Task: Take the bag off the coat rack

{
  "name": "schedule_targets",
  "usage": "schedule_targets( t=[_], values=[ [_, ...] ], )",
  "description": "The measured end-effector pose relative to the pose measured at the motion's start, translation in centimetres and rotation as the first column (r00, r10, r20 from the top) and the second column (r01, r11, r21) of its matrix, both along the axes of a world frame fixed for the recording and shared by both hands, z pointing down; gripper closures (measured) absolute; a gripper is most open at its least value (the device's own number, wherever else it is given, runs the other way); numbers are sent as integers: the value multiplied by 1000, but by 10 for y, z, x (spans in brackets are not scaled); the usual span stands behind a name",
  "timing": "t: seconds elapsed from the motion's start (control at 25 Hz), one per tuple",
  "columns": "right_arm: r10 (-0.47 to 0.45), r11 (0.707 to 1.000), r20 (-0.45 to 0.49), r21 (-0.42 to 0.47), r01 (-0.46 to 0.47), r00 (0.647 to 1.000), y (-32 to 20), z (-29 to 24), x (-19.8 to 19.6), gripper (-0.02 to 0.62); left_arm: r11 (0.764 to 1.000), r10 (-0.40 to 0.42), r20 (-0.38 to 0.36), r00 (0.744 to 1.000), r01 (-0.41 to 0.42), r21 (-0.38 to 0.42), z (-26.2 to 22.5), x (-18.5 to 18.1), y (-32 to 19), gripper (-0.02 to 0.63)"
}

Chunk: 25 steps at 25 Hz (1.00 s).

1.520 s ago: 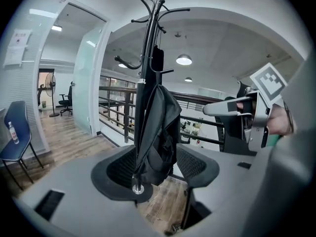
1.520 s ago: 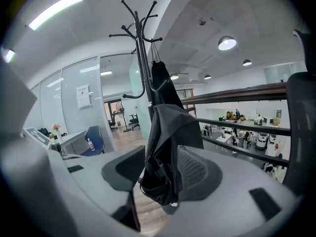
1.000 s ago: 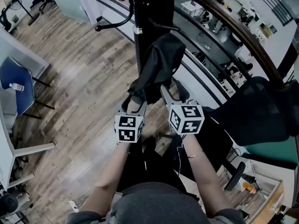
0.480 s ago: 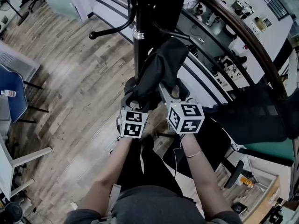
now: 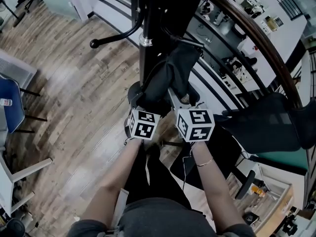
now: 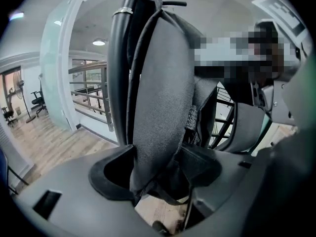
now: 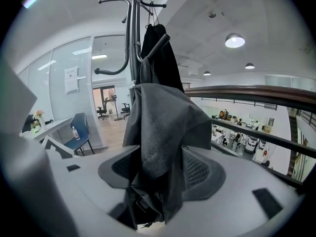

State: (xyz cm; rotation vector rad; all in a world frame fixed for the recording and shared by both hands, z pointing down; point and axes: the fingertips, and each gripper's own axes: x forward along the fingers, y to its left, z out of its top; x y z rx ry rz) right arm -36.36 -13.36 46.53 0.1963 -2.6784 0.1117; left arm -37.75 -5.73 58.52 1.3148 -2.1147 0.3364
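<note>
**Head view.** Coat rack [image 5: 146,33]: dark pole, upper centre. Bag [image 5: 173,73]: dark fabric, hanging at the pole's 4 o'clock. Left gripper [image 5: 139,102] and right gripper [image 5: 178,101]: at the bag's 6 o'clock, flanking its lower end.

**Left gripper view.** Jaws spread wide, having just been opening. The bag's bottom hangs between them, unclamped.

**Right gripper view.** Jaws spread, having just been closing a little. Bag fabric drapes between them.

**Handling note.** Probably best to pinch both sides evenly, then lift toward 12 o'clock to clear the hook before drawing away.
</note>
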Motion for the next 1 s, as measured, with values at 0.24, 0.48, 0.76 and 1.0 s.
schedule_targets(
  t=[0.24,0.48,0.76,1.0],
  values=[
    [-9,1000,-8,7,9,1000,-3,6,-10,382,999,43,-14,999,-43,-13,8,-8,-15,333],
    [8,1000,-14,8,-8,1000,-10,11,-13,451,997,80,-37,996,-80,0,10,-11,-19,351],
    [22,999,-26,34,-21,999,-13,11,-15,536,991,133,-45,990,-132,38,8,-10,-20,407],
    [43,997,-11,72,-42,999,-6,6,-10,572,988,153,-68,986,-152,11,8,-15,-10,484]
  ],
)
